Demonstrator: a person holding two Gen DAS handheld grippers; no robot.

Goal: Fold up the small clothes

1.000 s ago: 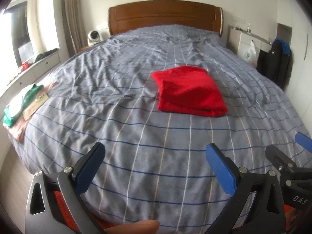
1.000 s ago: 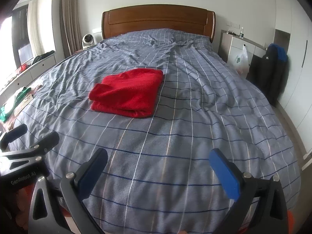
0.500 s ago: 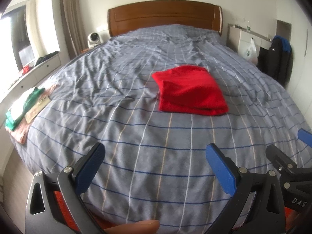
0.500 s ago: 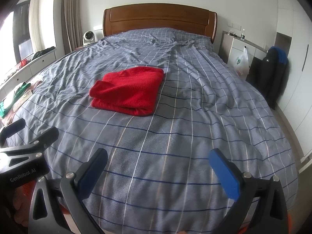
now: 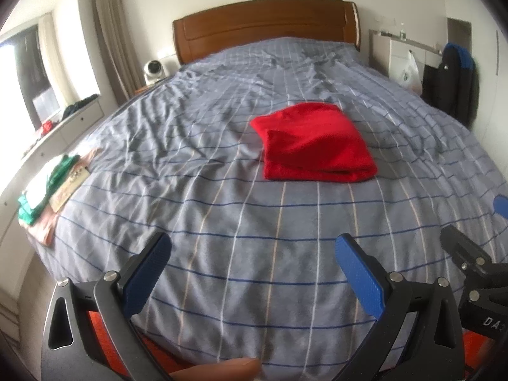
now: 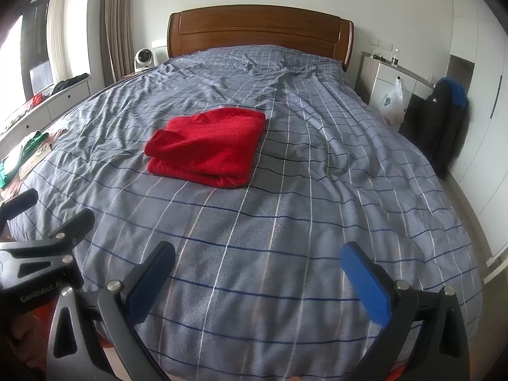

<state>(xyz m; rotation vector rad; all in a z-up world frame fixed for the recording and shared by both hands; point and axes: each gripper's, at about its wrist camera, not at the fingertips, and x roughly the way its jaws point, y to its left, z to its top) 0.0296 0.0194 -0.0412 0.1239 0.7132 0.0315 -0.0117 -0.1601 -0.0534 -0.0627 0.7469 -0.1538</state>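
Observation:
A red garment (image 5: 314, 143) lies folded in a neat rectangle on the grey checked bedspread (image 5: 222, 222), near the middle of the bed; it also shows in the right wrist view (image 6: 209, 146). My left gripper (image 5: 254, 263) is open and empty, held above the foot of the bed, well short of the garment. My right gripper (image 6: 258, 270) is open and empty too, beside the left one. The right gripper's fingers (image 5: 460, 254) show at the edge of the left wrist view.
A pile of green, white and pink clothes (image 5: 47, 184) lies at the bed's left edge. A wooden headboard (image 5: 266, 25) stands at the far end. A dark jacket (image 6: 444, 120) and a cabinet with a plastic bag (image 6: 392, 101) stand on the right. A small fan (image 6: 144, 58) sits left of the headboard.
Both grippers have drifted slightly, with the view shifting a little. The red garment has not moved and both grippers stay open.

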